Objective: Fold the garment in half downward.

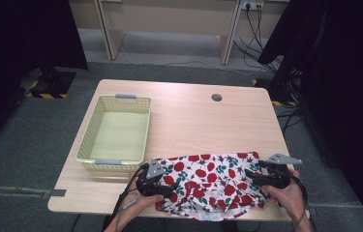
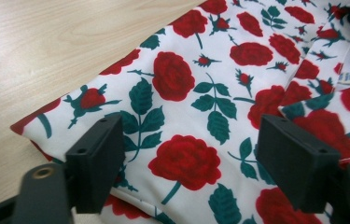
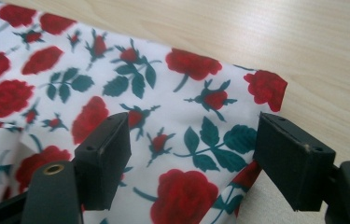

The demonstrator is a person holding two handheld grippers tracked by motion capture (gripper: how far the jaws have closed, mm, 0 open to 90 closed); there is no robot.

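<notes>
A: From the high view, where did the rose-print cloth (image 1: 208, 186) lie?
B: Folded along the bench's (image 1: 189, 116) near edge, right of the empty basket (image 1: 116, 133). The left gripper (image 1: 162, 187) sat at its left end, the right gripper (image 1: 257, 178) at its right end.

A: And the left gripper view?
B: The jaws stood wide apart over the cloth (image 2: 200, 121), clamping nothing. It looked thin, light and limp; I'd pinch a folded corner.

A: The right gripper view?
B: Same: jaws wide, the cloth's (image 3: 163, 107) corner beneath them, no pad pressing. Its hem near the bench edge seemed the best hold.
</notes>
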